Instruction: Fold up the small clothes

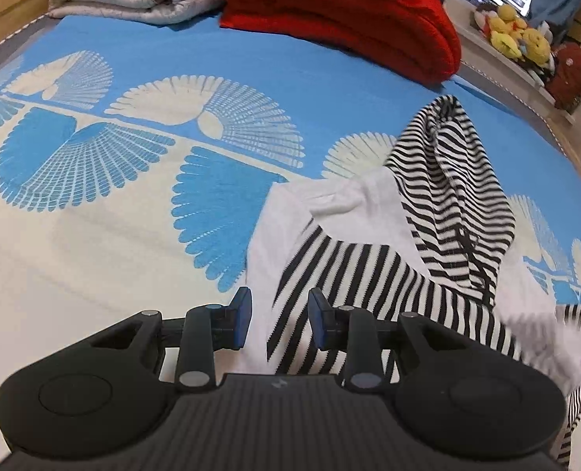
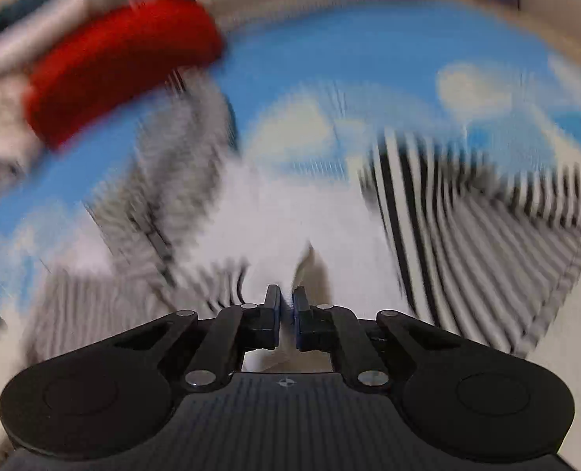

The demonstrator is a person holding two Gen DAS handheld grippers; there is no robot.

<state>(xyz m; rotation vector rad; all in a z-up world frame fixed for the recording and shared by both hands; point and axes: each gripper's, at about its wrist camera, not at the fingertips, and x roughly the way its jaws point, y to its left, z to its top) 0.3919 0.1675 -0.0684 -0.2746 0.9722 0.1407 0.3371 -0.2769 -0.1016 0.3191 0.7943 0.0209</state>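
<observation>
Your right claw (image 2: 286, 306) is clamped on white cloth of the striped garment (image 1: 443, 212), seemingly to drag it flat on the bed (image 1: 94, 235). Your left claw (image 1: 278, 314) hangs above the garment's near edge, jaws apart, apparently ready to take a corner.

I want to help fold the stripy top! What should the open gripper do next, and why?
Probably ease the left gripper forward and close on the striped garment. Its jaws stand open just over the cloth, holding nothing, while the right gripper is shut on the white fabric. The garment lies crumpled on the blue-and-cream bedspread.
</observation>
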